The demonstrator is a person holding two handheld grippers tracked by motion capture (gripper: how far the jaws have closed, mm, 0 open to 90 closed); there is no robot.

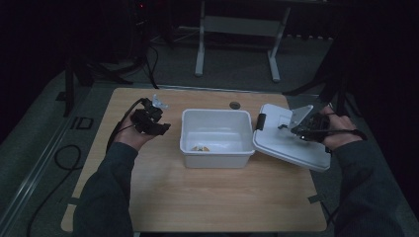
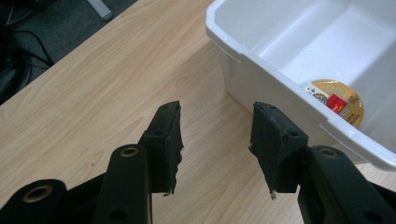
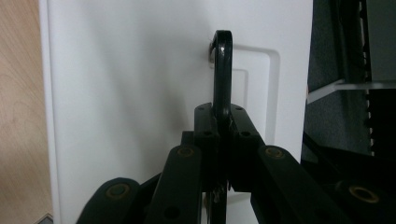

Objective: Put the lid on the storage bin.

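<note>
Nearest the person, two dark sleeves come up over the near edge of the table, whose near half is bare wood. The left hand holds the left gripper above the left part of the table, just beside the left wall of the white bin. In the left gripper view its jaws stand partly apart with nothing between them, only the wood grain below, and the bin's rim runs close past the right jaw without touching it.

The bin sits at about the middle of the table, uncovered. A small round packet with a gold and red label lies on its floor, against the near wall towards the left corner.

Right of the bin lies the white lid, tilted, its left edge close by the bin's right rim and its right side reaching the right edge of the table. The right hand holds the right gripper over it. In the right gripper view the jaws are closed tight on the lid's black handle, which stands up from a recessed panel.

A small dark round object lies near the far edge, behind the bin.
</note>
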